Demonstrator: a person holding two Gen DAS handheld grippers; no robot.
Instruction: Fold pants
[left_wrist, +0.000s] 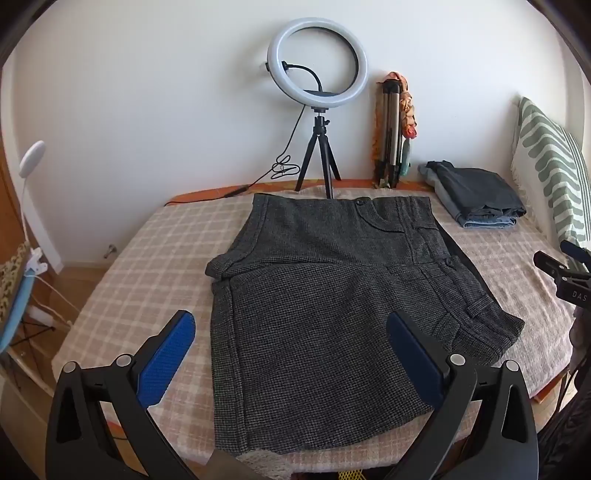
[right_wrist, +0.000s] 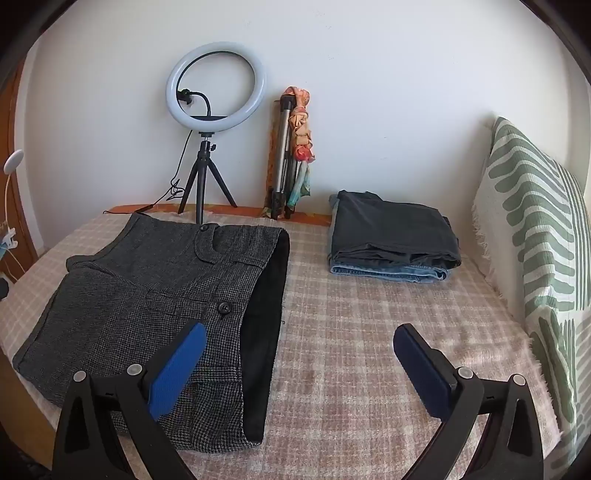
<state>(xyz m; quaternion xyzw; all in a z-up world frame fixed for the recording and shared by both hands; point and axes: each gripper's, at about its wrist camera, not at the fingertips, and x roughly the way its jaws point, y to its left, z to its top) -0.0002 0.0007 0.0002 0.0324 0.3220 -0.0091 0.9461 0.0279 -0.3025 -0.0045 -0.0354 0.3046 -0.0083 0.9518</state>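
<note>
Nearest the lens: left tongs (left_wrist: 291, 354) spread wide and released, blue pads apart, hovering over the near hem of the pants (left_wrist: 332, 314) and gripping nothing. Likewise released, the right tongs (right_wrist: 299, 363), poised to the right of the pants (right_wrist: 147, 314); left pad above the pants' right edge, right pad above bare blanket, whether touching cannot be told.

One pair of grey houndstooth pants, short-legged, lying flat on the checked blanket (right_wrist: 369, 332) of the bed. Folded over on itself, upper layer reaching roughly halfway up from the near hem. Long axis running from the near bed edge toward the wall; waistband with its one button (left_wrist: 360, 201) pointing at the wall, hems pointing back at the tongs. Second button (right_wrist: 223, 307) on the right side of the pants, beside a strip of black lining (right_wrist: 266, 314) exposed along that right edge.

Right of the pants, well apart: one stack of two folded garments (right_wrist: 391, 236), dark on top, blue denim beneath. Farther right of the pants, one green-striped cushion (right_wrist: 535, 229). Beyond the waistband, one ring light on a small tripod (right_wrist: 216, 88). Right of that, one folded tripod (right_wrist: 286, 155) leaning on the wall, a scarf draped on it.
</note>
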